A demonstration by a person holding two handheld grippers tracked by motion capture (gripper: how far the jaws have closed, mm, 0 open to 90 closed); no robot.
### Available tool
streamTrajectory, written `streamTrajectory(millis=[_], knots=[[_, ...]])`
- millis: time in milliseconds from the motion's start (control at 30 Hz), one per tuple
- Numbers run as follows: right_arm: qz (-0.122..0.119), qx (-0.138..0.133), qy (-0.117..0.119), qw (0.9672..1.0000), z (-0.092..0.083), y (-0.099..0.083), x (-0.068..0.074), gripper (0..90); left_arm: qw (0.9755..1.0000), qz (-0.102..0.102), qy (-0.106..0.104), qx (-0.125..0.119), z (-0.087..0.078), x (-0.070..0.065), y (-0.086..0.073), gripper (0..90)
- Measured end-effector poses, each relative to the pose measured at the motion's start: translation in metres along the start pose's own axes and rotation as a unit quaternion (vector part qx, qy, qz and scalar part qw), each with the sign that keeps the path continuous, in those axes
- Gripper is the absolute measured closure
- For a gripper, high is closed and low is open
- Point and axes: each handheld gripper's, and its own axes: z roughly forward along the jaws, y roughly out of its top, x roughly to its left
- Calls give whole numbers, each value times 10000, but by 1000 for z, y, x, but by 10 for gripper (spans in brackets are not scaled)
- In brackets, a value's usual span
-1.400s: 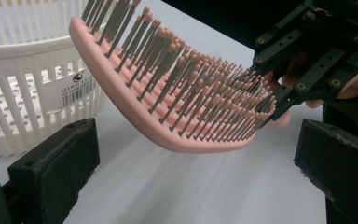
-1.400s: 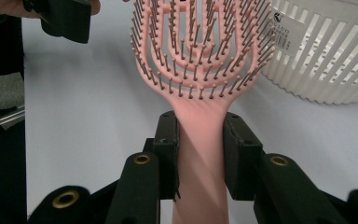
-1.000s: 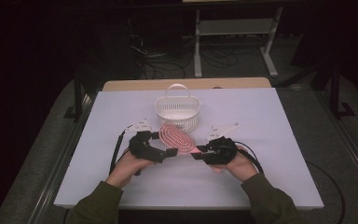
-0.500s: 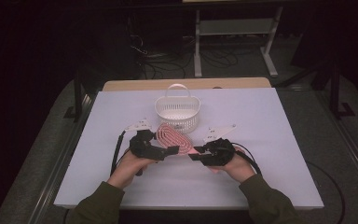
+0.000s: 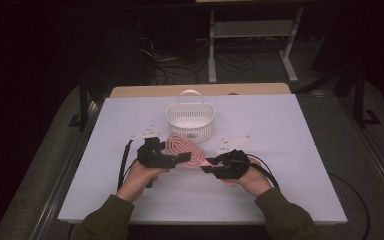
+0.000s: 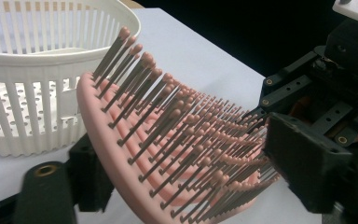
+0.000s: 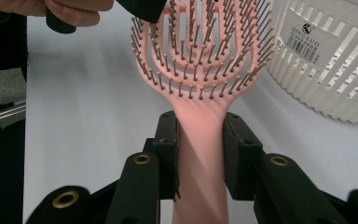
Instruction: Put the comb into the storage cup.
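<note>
A pink hairbrush [image 5: 181, 146] is held just in front of a white plastic basket [image 5: 191, 120]. My right gripper [image 7: 200, 149] is shut on its handle, with the bristled head [image 7: 200, 60] pointing away from it. My left gripper [image 6: 196, 163] has its jaws on either side of the brush head [image 6: 135, 154]. Those jaws have just been closing. One pad sits behind the brush's back and the other meets the bristle tips, without a firm squeeze showing. From above, the left gripper [image 5: 182, 157] and right gripper [image 5: 209, 164] face each other across the brush.
The basket [image 6: 37, 70] stands close behind the brush, with a barcode label on its wall [image 7: 305, 35]. The white table top [image 5: 290, 125] stretches to both sides. Cables trail from both grippers. Dark floor, cables and a metal stand lie beyond the far edge.
The left gripper's jaws have narrowed around the brush head. Both hands and the brush have stayed in the same place.
</note>
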Motion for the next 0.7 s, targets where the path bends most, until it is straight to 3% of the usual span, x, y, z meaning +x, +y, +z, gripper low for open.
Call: streamTrajectory(millis=[200,700], knots=[[-24,-4,-64,10000,1,0,0,690,9998,-141,-132,32,0,0,0,344],[-117,25,-156,9998,4,0,3,690,9988,-374,-313,33,-1,4,1,488]])
